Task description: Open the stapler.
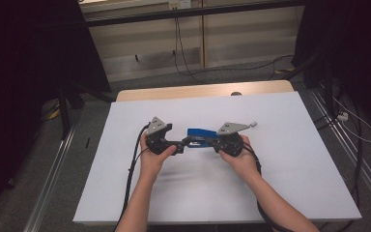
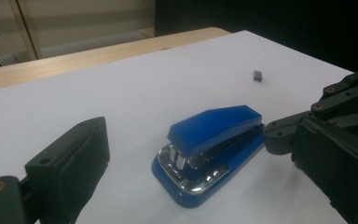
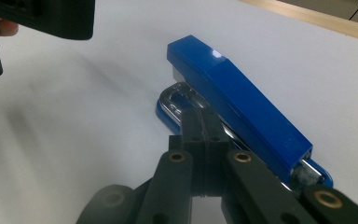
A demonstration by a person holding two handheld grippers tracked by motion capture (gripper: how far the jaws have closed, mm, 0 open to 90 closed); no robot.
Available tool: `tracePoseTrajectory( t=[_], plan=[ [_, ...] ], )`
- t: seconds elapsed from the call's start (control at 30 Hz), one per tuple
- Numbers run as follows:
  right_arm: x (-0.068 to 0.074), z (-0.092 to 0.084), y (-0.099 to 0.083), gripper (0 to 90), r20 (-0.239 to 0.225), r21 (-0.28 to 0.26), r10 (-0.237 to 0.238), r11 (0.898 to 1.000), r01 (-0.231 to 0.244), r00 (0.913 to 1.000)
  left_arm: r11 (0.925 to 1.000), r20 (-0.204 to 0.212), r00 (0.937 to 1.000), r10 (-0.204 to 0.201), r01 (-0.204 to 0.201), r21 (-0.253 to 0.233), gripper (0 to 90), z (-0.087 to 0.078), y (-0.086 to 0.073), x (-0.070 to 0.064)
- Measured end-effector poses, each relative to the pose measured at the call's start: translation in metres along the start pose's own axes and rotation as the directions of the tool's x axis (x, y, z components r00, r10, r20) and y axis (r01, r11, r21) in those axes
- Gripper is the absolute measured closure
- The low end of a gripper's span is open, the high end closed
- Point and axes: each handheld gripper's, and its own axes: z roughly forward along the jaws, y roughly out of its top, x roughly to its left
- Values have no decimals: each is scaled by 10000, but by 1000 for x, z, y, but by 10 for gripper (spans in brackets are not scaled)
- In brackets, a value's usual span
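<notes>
A blue stapler [image 1: 198, 132] with a chrome base lies flat on the white table [image 1: 280, 164], between my two hands. My left gripper [image 2: 200, 140] is open wide, and the stapler [image 2: 214, 149] lies just ahead between its two jaws without touching either pad. My right gripper [image 3: 200, 119] is shut with nothing between its pads. Its closed tips rest against the long side of the stapler [image 3: 242, 102], low by the chrome base. In the high view the left gripper [image 1: 179, 146] and the right gripper [image 1: 207, 142] point toward each other.
A small dark grey block [image 2: 257, 75] sits on the table beyond the stapler. A wooden strip [image 1: 203, 91] runs along the table's far edge. Cables trail from both grippers off the near edge. Metal rails [image 1: 53, 169] flank the table.
</notes>
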Motion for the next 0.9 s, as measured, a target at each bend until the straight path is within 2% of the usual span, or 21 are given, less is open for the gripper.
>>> tracePoseTrajectory(
  t=[0.07,0.17,0.27,0.3,0.37,0.47,0.53,0.57,0.63,0.73,0.83,0.9],
  plan=[
    [0,4,1,900,11,75,-66,10000,66,10000,9999,-239,9997,42,-38,162,63,3,2,3],
    [0,9,2,900,16,214,-151,9997,151,9999,9996,-301,9995,61,-53,284,109,5,2,6],
    [3,17,5,900,54,446,-467,9979,465,9989,9987,-482,9986,233,-210,466,191,8,2,8],
    [3,17,5,900,54,446,-467,9979,465,9989,9983,-488,9984,270,-244,536,191,8,1,9],
    [4,20,7,900,60,424,-566,9975,563,9984,9969,-547,9977,412,-374,691,286,9,0,10],
    [5,25,9,900,84,475,-697,9965,692,9975,9948,-591,9970,495,-439,920,381,11,-1,11],
    [5,27,9,900,131,565,-752,9956,744,9971,9930,-645,9970,424,-349,1128,468,12,-3,12],
    [7,29,10,900,109,618,-862,9944,854,9962,9928,-640,9973,362,-286,1165,543,13,-4,14],
    [8,30,10,900,105,658,-900,9938,891,9959,9921,-660,9974,298,-214,1240,575,13,-5,15],
    [11,34,11,900,215,732,-1127,9911,1109,9934,9899,-608,9978,248,-160,1407,680,15,-7,17],
    [13,39,10,900,322,848,-1297,9883,1266,9910,9859,-612,9975,359,-253,1656,789,17,-9,17],
    [14,41,9,900,402,797,-1327,9884,1292,9903,9822,-574,9975,404,-291,1857,831,20,-12,16]
  ],
)
